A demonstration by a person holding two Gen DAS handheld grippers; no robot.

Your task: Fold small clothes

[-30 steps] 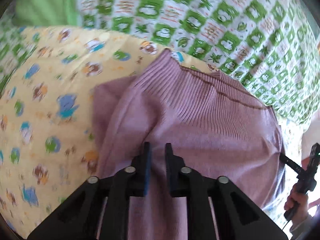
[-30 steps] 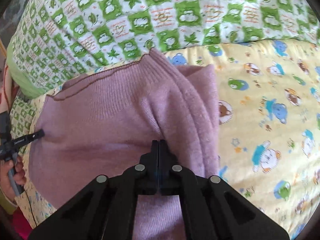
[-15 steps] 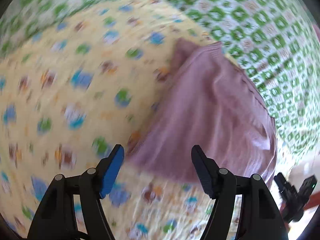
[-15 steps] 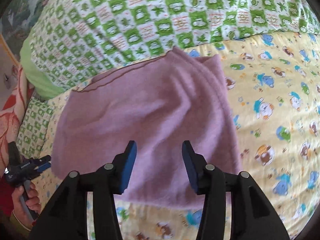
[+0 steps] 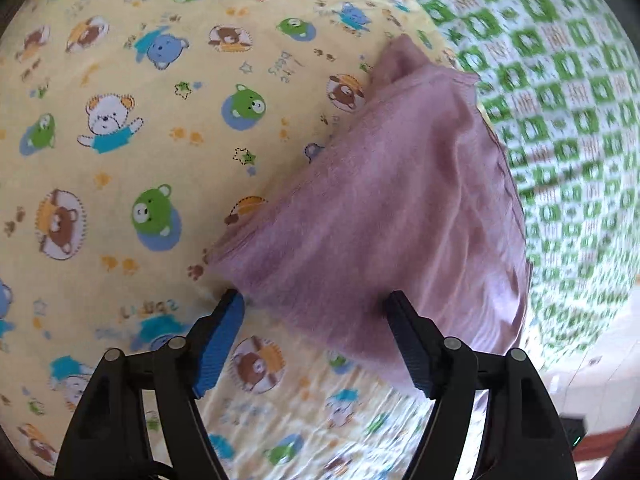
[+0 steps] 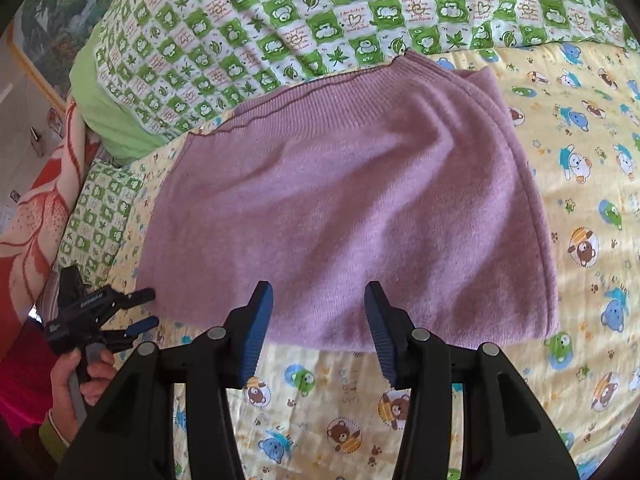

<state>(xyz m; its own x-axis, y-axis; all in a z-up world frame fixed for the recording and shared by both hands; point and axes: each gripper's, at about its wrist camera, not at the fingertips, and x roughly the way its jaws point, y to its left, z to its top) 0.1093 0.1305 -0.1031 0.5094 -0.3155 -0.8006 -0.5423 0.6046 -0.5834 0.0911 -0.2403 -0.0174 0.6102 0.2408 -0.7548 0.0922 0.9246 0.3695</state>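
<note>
A folded mauve knit garment point(image 6: 344, 208) lies flat on the yellow bear-print sheet point(image 6: 592, 208), its ribbed hem toward the green quilt. My right gripper point(image 6: 318, 304) is open and empty, hovering just above the garment's near edge. In the left wrist view the garment point(image 5: 400, 216) lies ahead and to the right; my left gripper point(image 5: 314, 304) is open and empty over its near corner. The left gripper also shows in the right wrist view point(image 6: 140, 308), held in a hand at the garment's left side.
A green-and-white checked quilt point(image 6: 320, 20) runs along the far side of the bed. A lime pillow point(image 6: 104, 104) and a red patterned blanket point(image 6: 36, 208) lie at the left. The yellow sheet point(image 5: 120, 160) stretches left of the garment.
Both grippers let go of the garment, opened and drew back from it. The garment now lies flat, folded. The left gripper swung to the garment's side.
</note>
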